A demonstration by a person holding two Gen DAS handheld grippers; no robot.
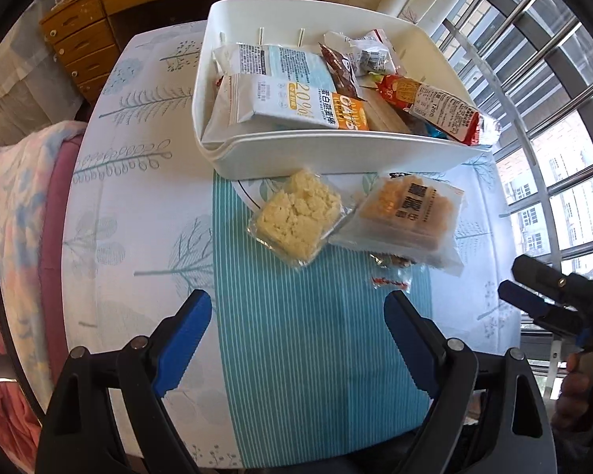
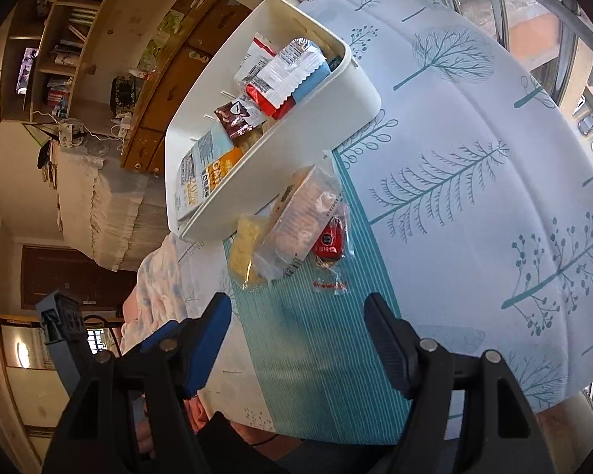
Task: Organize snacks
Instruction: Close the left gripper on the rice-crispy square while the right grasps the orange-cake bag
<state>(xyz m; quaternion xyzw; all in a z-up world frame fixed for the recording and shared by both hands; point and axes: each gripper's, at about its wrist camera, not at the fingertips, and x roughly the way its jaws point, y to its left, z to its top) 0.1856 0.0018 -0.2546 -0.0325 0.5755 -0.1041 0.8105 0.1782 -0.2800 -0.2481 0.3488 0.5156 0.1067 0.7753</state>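
A white bin at the far side of the table holds several snack packets, among them an oat bar pack and a red biscuit sleeve that sticks out over its rim. In front of the bin lie a pale crumbly cake in clear wrap, an orange snack packet and a small red candy half under that packet. My left gripper hangs open above the striped cloth, just short of the cake, with nothing between its fingers. My right gripper is open and empty too, near the candy and also in sight at the table's right edge.
The table wears a white cloth with teal trees and a teal striped band. A pink chair with a blanket stands at the left. Wooden drawers are behind the table, and a barred window is to the right.
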